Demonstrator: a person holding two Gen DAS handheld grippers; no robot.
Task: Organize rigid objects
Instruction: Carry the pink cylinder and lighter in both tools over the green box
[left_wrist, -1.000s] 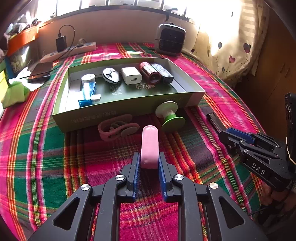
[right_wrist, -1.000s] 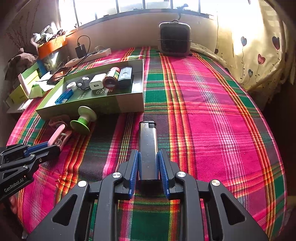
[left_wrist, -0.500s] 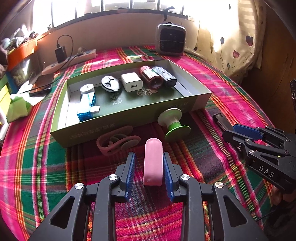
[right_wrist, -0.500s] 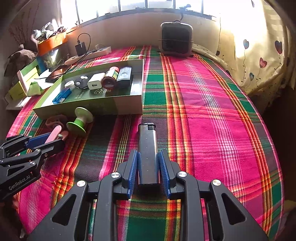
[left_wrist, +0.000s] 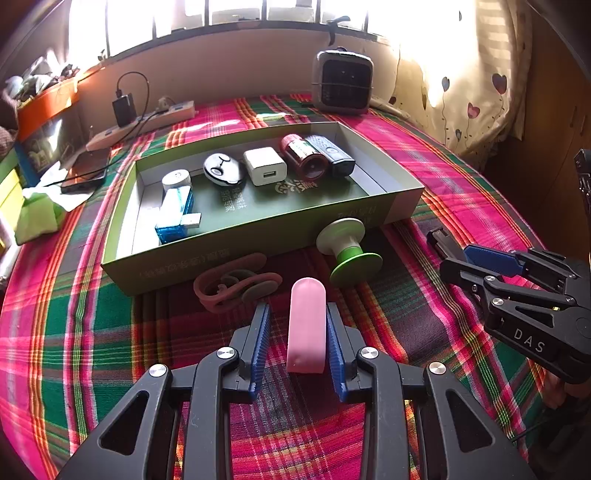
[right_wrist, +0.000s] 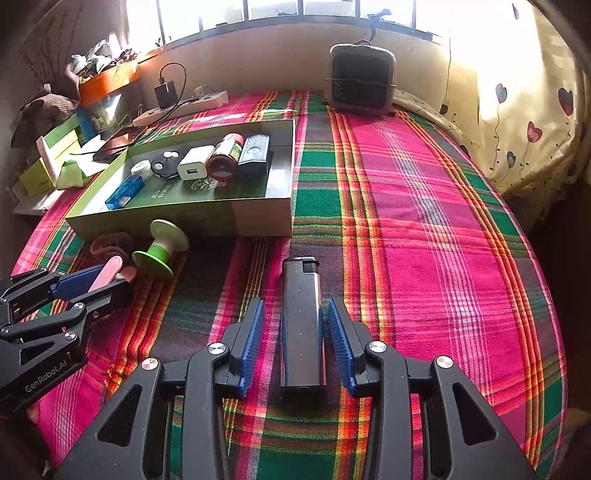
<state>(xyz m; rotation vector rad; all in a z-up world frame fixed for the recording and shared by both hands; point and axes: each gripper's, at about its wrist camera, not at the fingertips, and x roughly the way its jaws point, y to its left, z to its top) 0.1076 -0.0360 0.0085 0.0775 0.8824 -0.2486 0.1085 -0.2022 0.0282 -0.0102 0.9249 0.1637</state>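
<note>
Right now both grippers are sitting open: the smooth pink rounded plastic bar (left_wrist: 307, 325) is lying lengthwise btwn the left gripper (left_wrist: 297, 345) pads, w/ the dark metal rectangular lighter (right_wrist: 301, 325) lying lengthwise btwn the right gripper (right_wrist: 297, 345) pads.

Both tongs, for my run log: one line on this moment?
left tongs open | pink case between | right tongs open | lighter between | both on cloth

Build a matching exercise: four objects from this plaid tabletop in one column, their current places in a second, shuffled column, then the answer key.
Objects
1. pink rounded plastic case
2. dark metallic lighter
3. white square USB charger
4. green and white spool

Places
A. inside the green cardboard tray
B. between the open left gripper fingers
C. on the cloth against the tray's front wall
D. between the open right gripper fingers

Pairs: 1-B, 2-D, 3-A, 4-C
</note>
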